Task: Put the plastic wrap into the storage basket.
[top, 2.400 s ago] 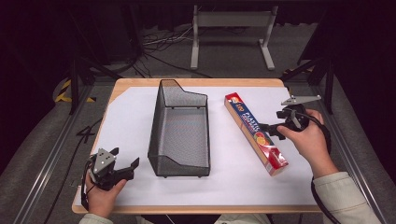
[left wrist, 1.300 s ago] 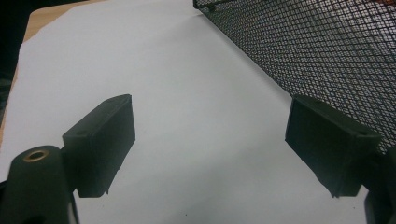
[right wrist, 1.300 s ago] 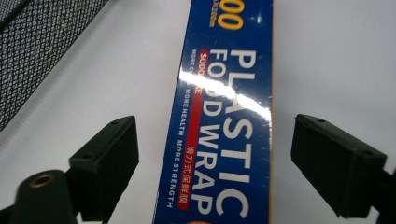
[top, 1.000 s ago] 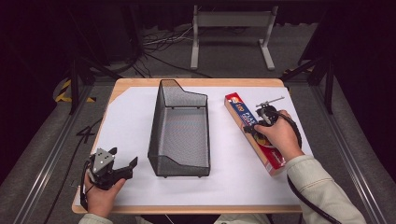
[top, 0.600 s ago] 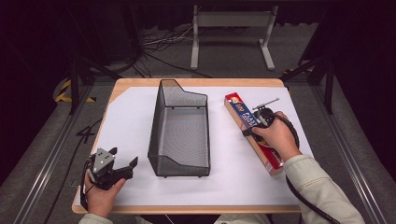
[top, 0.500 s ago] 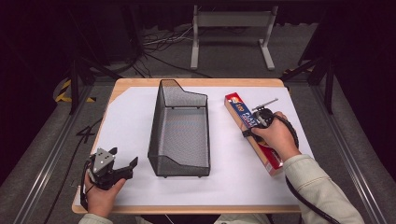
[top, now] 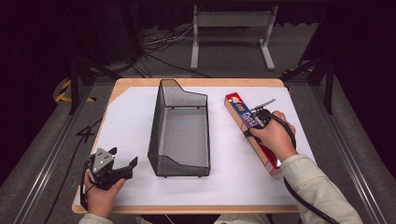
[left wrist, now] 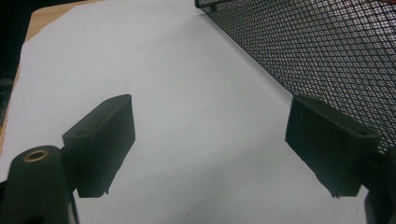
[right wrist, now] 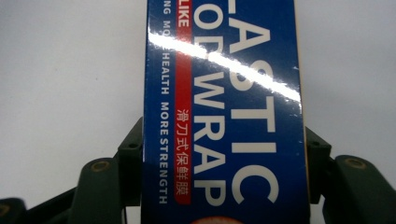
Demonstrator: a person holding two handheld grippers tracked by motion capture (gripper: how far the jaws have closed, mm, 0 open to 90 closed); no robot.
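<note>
A long blue-and-red plastic wrap box [top: 237, 108] lies flat on the white paper, right of the black mesh basket [top: 157, 130]. My right gripper [top: 256, 122] is down over the box's middle. In the right gripper view its two jaws press against the long sides of the box [right wrist: 224, 84], so the right gripper [right wrist: 224, 163] is shut on it. My left gripper [top: 123, 156] rests near the table's front left corner, just left of the basket. It stands open over bare paper [left wrist: 210, 140], with the basket's mesh wall [left wrist: 317, 46] beside its right jaw.
White paper [top: 130, 116] covers most of the wooden table [top: 187, 82]. The basket stands lengthwise in the middle, its open top up. Dark floor, cables and a metal stand [top: 231, 21] lie beyond the far edge.
The right hand has moved left from the table's right edge onto the box, and its gripper has come down over the box's middle. The left gripper has stayed put.
</note>
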